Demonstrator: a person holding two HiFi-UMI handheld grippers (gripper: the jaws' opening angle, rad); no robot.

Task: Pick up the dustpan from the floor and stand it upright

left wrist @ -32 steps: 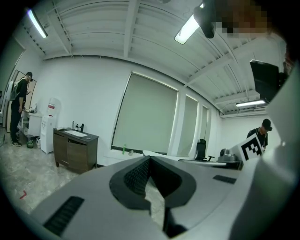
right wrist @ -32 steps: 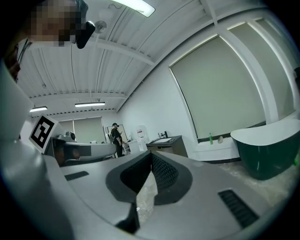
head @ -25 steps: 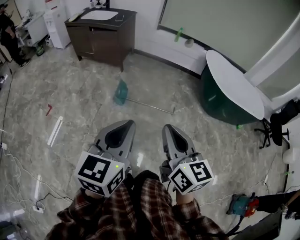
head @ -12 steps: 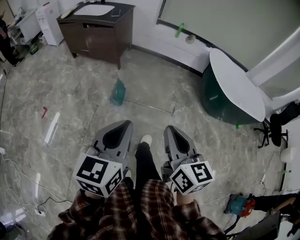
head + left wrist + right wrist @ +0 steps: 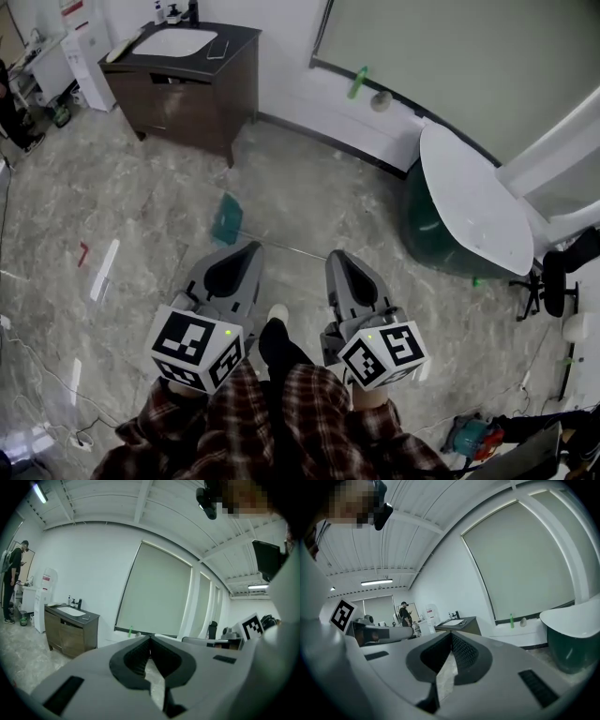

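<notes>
The teal dustpan (image 5: 226, 219) lies flat on the marble floor, its thin long handle (image 5: 292, 249) running right, toward the gap between my grippers. The left gripper (image 5: 255, 246) hovers just below and right of the pan, apart from it, jaws shut on nothing. To its right the right gripper (image 5: 335, 253) is level with it, also shut and empty. In the left gripper view the jaw tips (image 5: 150, 637) meet, and the right gripper view shows its jaws (image 5: 451, 633) closed too. The dustpan appears in neither gripper view.
A dark vanity with a sink (image 5: 183, 70) stands at the back left, a person (image 5: 14, 103) beyond it. A white round table on a green base (image 5: 473, 202) and a black chair (image 5: 562, 272) are right. Cables (image 5: 37, 375), a white strip (image 5: 103, 270) and a red scrap (image 5: 82, 253) lie left.
Both grippers have travelled forward across the floor, so the dustpan now lies much nearer their tips. The person's foot has stepped forward between them.
</notes>
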